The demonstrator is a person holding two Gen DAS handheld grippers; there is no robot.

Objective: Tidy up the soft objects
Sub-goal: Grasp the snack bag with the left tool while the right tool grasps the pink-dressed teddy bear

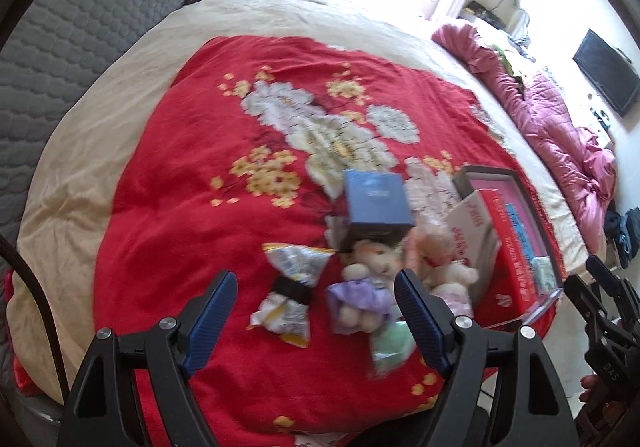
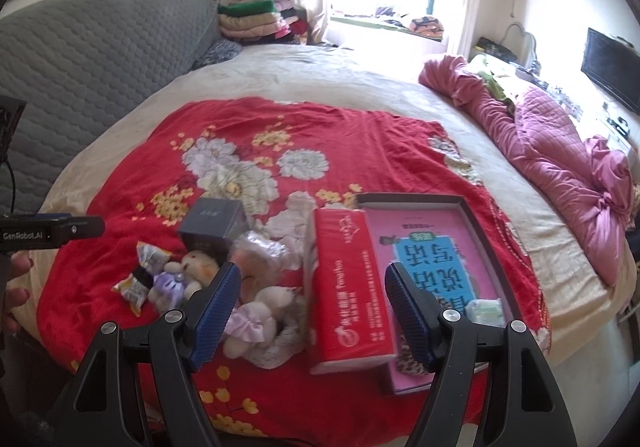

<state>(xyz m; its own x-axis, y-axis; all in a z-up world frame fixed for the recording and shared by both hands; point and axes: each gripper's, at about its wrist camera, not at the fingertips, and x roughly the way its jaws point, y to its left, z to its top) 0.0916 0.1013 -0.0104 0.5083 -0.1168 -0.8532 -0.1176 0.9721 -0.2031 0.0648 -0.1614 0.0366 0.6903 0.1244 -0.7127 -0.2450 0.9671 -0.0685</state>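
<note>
Both claws spread wide, nothing between the pads: left gripper (image 1: 316,315) hangs over the purple-dressed teddy bear (image 1: 366,287), right gripper (image 2: 312,311) over the red tissue pack (image 2: 344,287). Landmark is the tissue pack, near the red floral blanket's (image 2: 132,287) front-right edge. Soft items cluster just left of it: cream plush bear in a lilac skirt (image 2: 256,319) touching the pack's side, pink plush in clear wrap (image 2: 260,251) behind that one, the purple-dressed bear further left, crinkled snack packet (image 1: 288,287) leftmost. Dark blue box (image 2: 212,225) sits behind the plushes. Right of the pack, touching it, a shallow tray (image 2: 472,215) with a pink book inside; small pale green packet (image 2: 486,311) in its near corner. Blanket far behind and left of the pack is bare, plenty of room. Pink quilt (image 2: 560,151) well right, along the bed edge.
</note>
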